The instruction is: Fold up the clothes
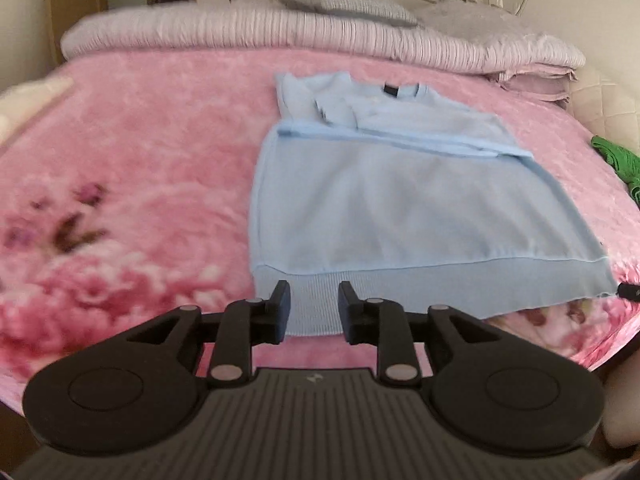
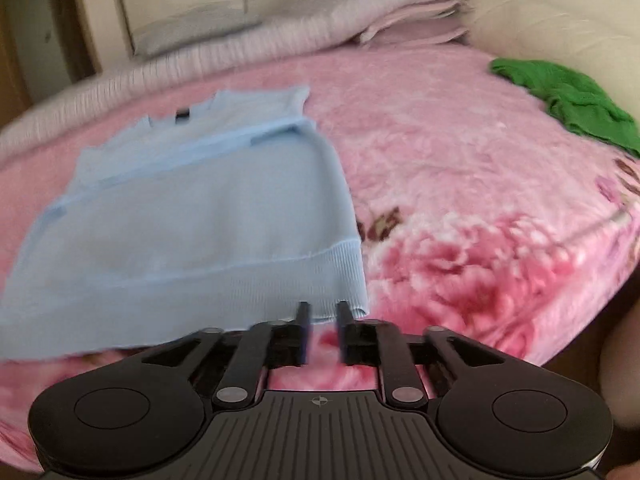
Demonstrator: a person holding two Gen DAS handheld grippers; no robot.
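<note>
**Both grippers released above the hem of a pale blue sweater**

The left gripper is seen with its jaws parted to a moderate gap; nothing is held between them, and the ribbed hem of the sweater is visible through the gap, beyond the fingertips. The right gripper is likewise released, its narrower gap framing the near right corner of the hem and a strip of blanket. Whether either set of fingertips touches the cloth cannot be told.

The sweater is laid flat on the bed, hem towards the cameras and neckline away. It is a soft, pale blue knit with a wide ribbed waistband, set off from the smooth body by a raised seam. The sleeves are folded across the chest, forming a horizontal band, and a small dark label is shown at the collar.

The bed is covered by a plush pink blanket with a fleecy pile and a printed pattern of large blossoms. A ribbed, pale lilac quilt is folded along the far edge, with a grey pillow behind it. A crumpled green garment is lying at the right edge of the bed, well apart from the sweater. The grippers themselves are made of matte black plastic, with rounded housings and grooved bases.
</note>
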